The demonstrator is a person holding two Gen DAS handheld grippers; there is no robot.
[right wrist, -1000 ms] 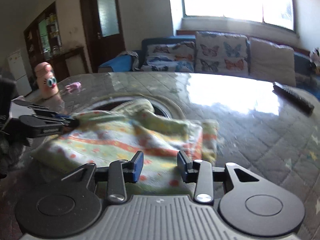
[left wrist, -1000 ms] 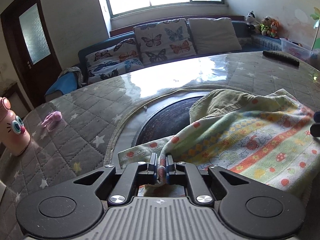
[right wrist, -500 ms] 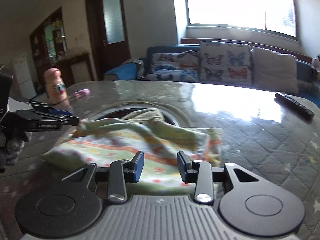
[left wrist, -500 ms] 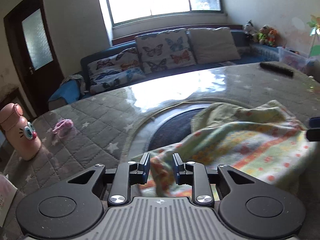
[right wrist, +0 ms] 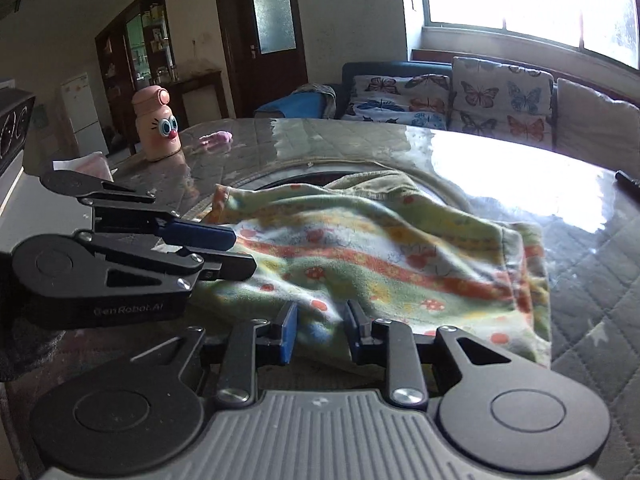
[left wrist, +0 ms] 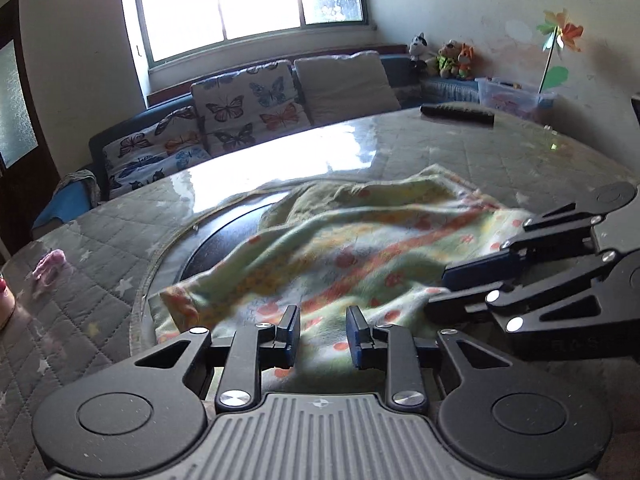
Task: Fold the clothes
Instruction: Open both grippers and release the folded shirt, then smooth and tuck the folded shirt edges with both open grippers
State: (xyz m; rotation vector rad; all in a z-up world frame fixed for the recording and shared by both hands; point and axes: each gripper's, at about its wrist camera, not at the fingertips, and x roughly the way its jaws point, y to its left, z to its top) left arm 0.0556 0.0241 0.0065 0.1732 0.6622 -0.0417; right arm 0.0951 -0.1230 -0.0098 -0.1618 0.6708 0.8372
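The patterned garment (left wrist: pixel 360 248) lies bunched at the centre of the quilted table (left wrist: pixel 100 240); judged soft, light and limp, so pinch its hem at 6 o'clock. Your left gripper (left wrist: pixel 323 334) and right gripper (right wrist: pixel 318 330) hover low at that edge, fingers parted, holding nothing.

Bright daylight pours through a wide window (left wrist: pixel 256 0) in pale walls and glares off the glossy quilted bench (left wrist: pixel 400 140). Below the window runs a dark blue sofa (right wrist: pixel 384 70) with butterfly cushions (left wrist: pixel 250 106). A dark wooden door (right wrist: pixel 260 32) with a frosted pane stands near a white fridge (right wrist: pixel 82 110).
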